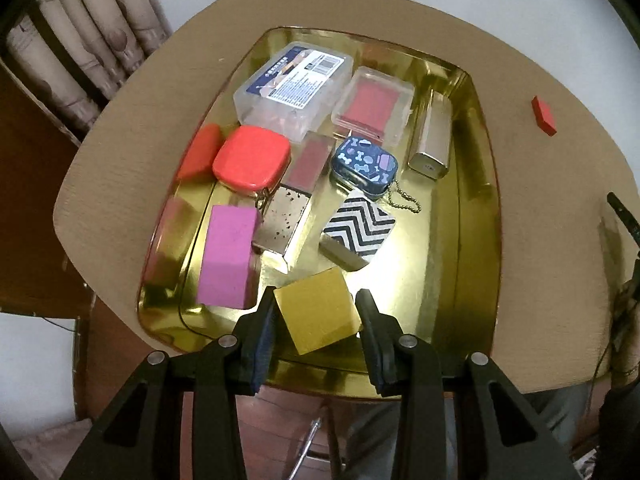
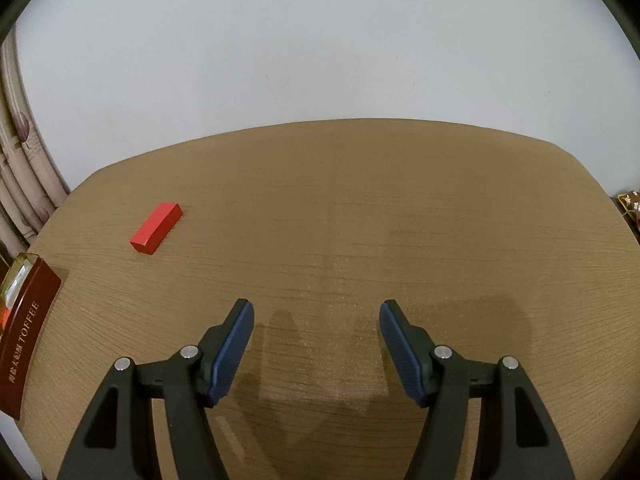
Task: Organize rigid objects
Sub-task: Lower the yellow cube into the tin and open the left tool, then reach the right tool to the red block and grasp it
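Note:
My left gripper [image 1: 316, 300] is shut on a yellow cube [image 1: 318, 310] and holds it over the near end of a gold tray [image 1: 476, 240]. The tray holds a pink block [image 1: 228, 256], a red tin [image 1: 252, 158], a blue patterned tin [image 1: 364, 162], a zigzag black-and-white tin [image 1: 358, 230], a silver box [image 1: 432, 136] and two clear plastic boxes [image 1: 296, 84]. A red block [image 2: 156, 228] lies on the table outside the tray, also in the left wrist view [image 1: 544, 116]. My right gripper [image 2: 316, 316] is open and empty above the bare table, right of the red block.
The tan wooden table [image 2: 360, 220] stands against a white wall. The tray's dark red outer wall, printed TOFFEE [image 2: 24, 356], shows at the left edge of the right wrist view. Curtains [image 1: 80, 40] hang at the far left.

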